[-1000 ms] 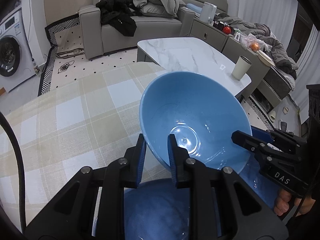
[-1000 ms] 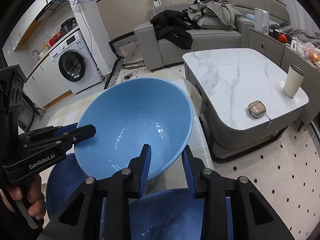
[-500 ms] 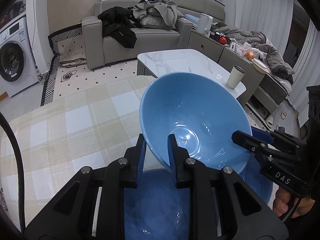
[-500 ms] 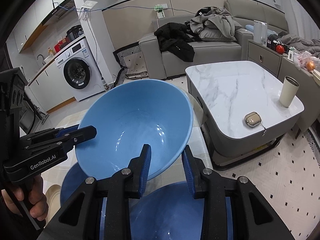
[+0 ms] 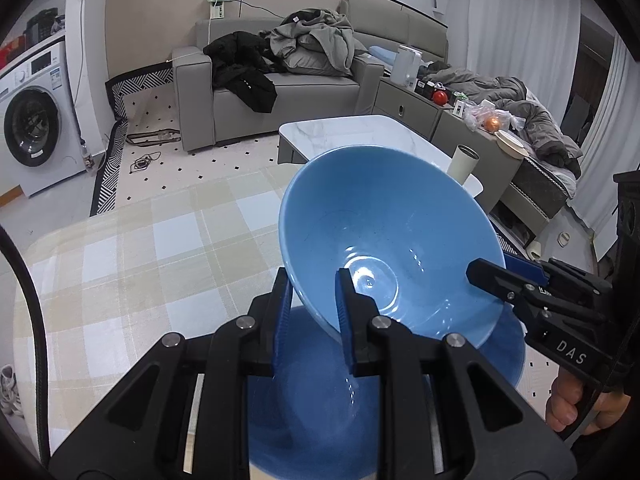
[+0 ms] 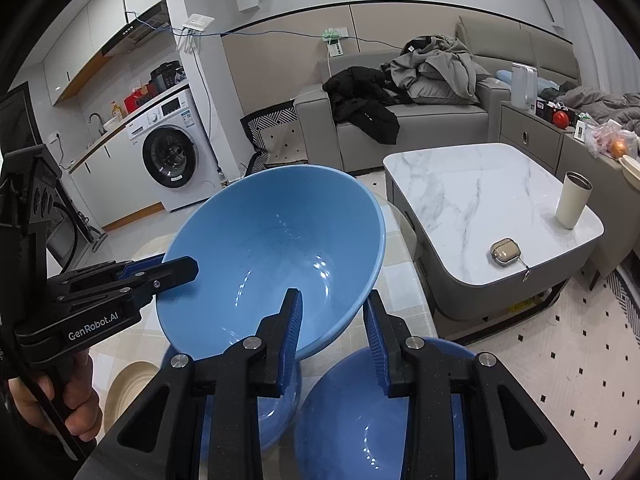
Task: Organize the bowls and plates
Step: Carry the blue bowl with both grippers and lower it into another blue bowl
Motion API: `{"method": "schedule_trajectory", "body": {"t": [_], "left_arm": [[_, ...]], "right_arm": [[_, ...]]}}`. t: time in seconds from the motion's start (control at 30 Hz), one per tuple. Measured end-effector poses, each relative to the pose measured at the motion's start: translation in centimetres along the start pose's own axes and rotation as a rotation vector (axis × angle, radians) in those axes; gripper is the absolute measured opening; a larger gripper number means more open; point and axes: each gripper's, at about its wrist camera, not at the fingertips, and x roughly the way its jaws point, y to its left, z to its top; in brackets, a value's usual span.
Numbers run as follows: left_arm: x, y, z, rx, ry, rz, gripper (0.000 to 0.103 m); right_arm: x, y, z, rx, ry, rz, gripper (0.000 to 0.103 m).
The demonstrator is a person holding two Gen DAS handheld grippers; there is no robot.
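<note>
Three blue bowls [image 6: 276,248], one held aloft.

Bowl [image 5: 384,236] above two bowls [image 6: 372,412]

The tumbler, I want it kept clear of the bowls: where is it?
In the right wrist view, the tumbler stands upright at the marble table's far right corner, beyond the small case.

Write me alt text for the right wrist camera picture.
Two black grippers with blue-padded fingers hold a tilted light blue bowl by opposite rim edges, the right gripper near, the left gripper from the left. Two darker blue bowls sit below, with a white marble coffee table behind.
</note>
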Motion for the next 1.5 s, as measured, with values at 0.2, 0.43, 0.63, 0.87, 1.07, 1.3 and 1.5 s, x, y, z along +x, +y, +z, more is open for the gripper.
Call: {"method": "schedule_trajectory", "body": {"t": [0.2,0.43,0.63,0.87,1.07,1.3,1.5], "left_arm": [[-3.2,0.5,-2.0,-0.006,-0.011,0.015,0.019],[-6.5,1.8,-4.3,-0.025,-0.026,0.007,0.019],[-9.3,2.8,-6.7,-0.026,-0.041,0.023,0.019],[-11.7,2.6,-9.7,-0.023,-0.049,0.049,0.019],[-12.5,2.9,-12.3,-0.027,-0.04,0.055,0.019],[-11.5,2.1,-13.5,-0.012,-0.025,0.077,0.019],[-10.7,1.6,-13.4,-0.016,-0.025,0.078,0.019]], "right_arm": [[-1.1,1.6,-0.8,-0.011,-0.005,0.014,0.032],[-2.1,3.0,-1.7,-0.002,-0.022,0.044,0.032],[-3.4,3.9,-2.9,0.006,-0.058,0.074,0.032],[-4.2,5.0,-5.0,-0.002,-0.074,0.086,0.032],[-4.4,5.6,-6.8,-0.003,-0.08,0.098,0.032],[-4.1,5.5,-8.7,0.014,-0.073,0.117,0.032],[-3.8,5.4,-9.6,0.011,-0.077,0.119,0.032]]}}
